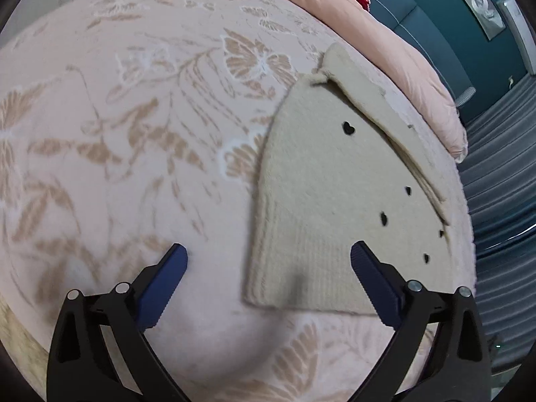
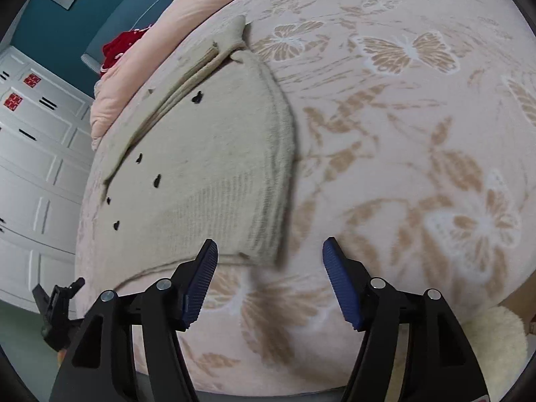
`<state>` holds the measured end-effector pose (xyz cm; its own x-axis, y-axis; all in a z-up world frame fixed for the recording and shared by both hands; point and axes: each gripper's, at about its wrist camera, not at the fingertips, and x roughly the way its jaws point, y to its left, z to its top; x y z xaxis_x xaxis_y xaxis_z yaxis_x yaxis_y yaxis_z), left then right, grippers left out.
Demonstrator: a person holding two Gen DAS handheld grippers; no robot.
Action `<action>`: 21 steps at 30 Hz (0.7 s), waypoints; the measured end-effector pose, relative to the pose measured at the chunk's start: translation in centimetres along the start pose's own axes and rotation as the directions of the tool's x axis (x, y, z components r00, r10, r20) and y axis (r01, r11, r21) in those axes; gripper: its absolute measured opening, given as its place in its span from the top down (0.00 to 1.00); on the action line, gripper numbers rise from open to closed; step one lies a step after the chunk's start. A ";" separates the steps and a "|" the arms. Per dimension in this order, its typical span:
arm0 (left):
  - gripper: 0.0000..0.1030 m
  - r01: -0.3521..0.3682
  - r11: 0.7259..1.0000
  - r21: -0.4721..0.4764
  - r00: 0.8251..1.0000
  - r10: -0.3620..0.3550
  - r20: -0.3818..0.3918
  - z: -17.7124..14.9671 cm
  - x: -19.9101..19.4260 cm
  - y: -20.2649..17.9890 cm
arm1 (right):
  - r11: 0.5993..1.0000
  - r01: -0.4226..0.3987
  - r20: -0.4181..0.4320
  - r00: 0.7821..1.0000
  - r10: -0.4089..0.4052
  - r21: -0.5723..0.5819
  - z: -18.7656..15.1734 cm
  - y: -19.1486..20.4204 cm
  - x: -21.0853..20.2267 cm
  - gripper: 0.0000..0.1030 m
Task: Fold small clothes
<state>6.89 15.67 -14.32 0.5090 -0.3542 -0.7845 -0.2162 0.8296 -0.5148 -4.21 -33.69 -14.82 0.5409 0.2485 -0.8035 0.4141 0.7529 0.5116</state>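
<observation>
On the bed [image 1: 134, 117], covered by a pink blanket with butterfly patterns, a cream knitted sweater [image 1: 328, 181] with small black buttons is laid folded near the edge. The left gripper [image 1: 268, 251] is held spread wide above its ribbed hem, nothing grasped. The right gripper [image 2: 269, 248] is likewise released, empty, just beside the sweater's near corner.

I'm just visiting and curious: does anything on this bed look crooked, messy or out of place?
Mostly tidy. The cream knitted garment lies folded flat on the butterfly bedspread, but one narrow strip at its far end pokes out past the fold, slightly askew. Both the left claw and right claw are open and empty.
</observation>
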 end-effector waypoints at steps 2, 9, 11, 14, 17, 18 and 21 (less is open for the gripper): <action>0.05 0.012 1.000 -0.005 0.999 -0.013 -0.030 -0.1 0.9 -1.0 | 0.999 -0.042 -0.021 0.999 0.042 0.000 0.4 1.4 1.5 0.37; 0.62 0.064 0.993 -0.099 0.995 -0.072 -0.074 2.8 3.8 -2.6 | 0.999 -0.040 -0.016 0.999 0.039 -0.009 2.4 5.3 5.0 0.78; 0.91 0.056 0.991 -0.123 0.988 -0.074 -0.139 3.6 4.6 -2.8 | 0.997 -0.069 -0.022 0.997 0.069 0.036 2.8 5.2 4.9 0.91; 0.92 0.049 0.993 -0.104 0.992 -0.061 -0.113 4.3 2.6 -3.3 | 0.992 -0.115 0.017 0.993 0.115 0.049 3.2 5.4 2.8 0.93; 0.93 0.045 0.998 -0.043 0.995 -0.049 -0.084 4.1 -1.0 -3.4 | 0.991 -0.131 0.043 0.990 0.131 -0.006 2.6 6.1 -0.6 0.94; 0.94 0.050 0.998 -0.032 0.995 -0.053 -0.085 3.9 -2.2 -3.3 | 0.991 -0.131 0.045 0.990 0.133 -0.034 2.1 6.4 -1.8 0.95; 0.94 0.051 0.998 0.021 0.994 -0.048 -0.096 2.3 -5.9 -2.8 | 0.984 -0.135 0.040 0.989 0.141 -0.120 0.3 7.0 -5.3 0.95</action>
<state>6.41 16.42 -7.42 0.4363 -0.4338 -0.7883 -0.1722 0.8197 -0.5464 -3.95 -29.92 -6.85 0.6229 0.3270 -0.7106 0.2465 0.7801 0.5751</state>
